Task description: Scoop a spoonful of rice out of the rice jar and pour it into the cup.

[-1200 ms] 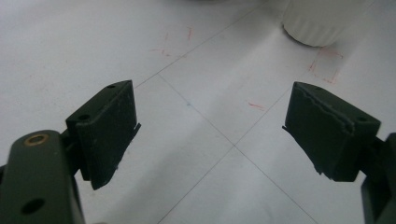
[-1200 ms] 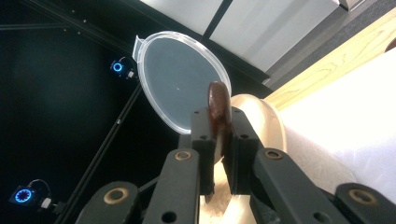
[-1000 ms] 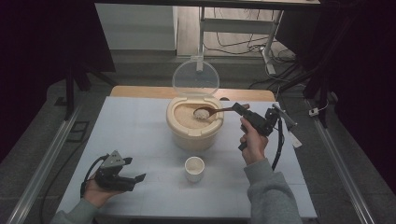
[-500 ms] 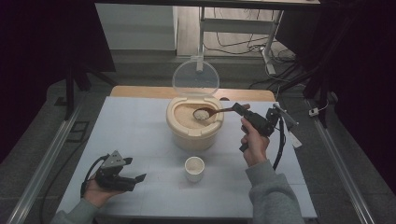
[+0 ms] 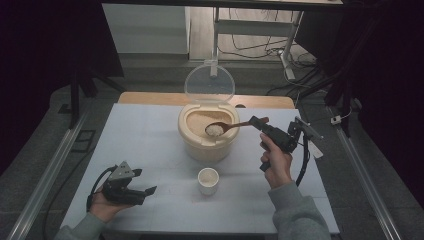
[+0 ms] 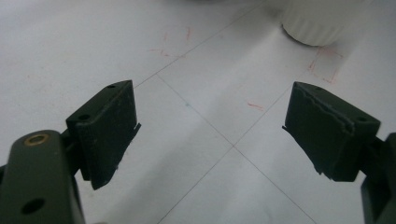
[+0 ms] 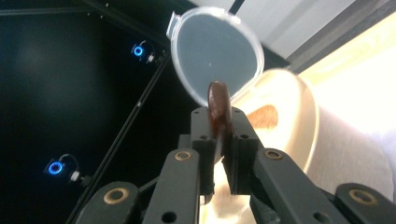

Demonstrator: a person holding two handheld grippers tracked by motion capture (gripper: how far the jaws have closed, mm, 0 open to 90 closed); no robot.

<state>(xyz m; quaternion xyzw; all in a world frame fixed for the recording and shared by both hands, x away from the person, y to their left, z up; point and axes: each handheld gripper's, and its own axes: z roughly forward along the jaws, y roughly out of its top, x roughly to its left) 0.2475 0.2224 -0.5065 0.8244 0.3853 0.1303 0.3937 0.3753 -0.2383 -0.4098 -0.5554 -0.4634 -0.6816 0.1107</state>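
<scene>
On the table there was one round cream plastic rice container (image 5: pixel 207 145), and with it one clear round hinged lid (image 5: pixel 209 82), standing open. One brown wooden spoon (image 5: pixel 227 128) was there, carrying one small heap of white rice (image 5: pixel 214 130). One small white ribbed cup (image 5: pixel 208 180) stood in front of the container. There were two black two-jaw grippers: one left gripper (image 5: pixel 146 192) and one right gripper (image 5: pixel 256 121). One pale grey table mat (image 5: pixel 145 145) lay under everything, apparently a single sheet.
</scene>
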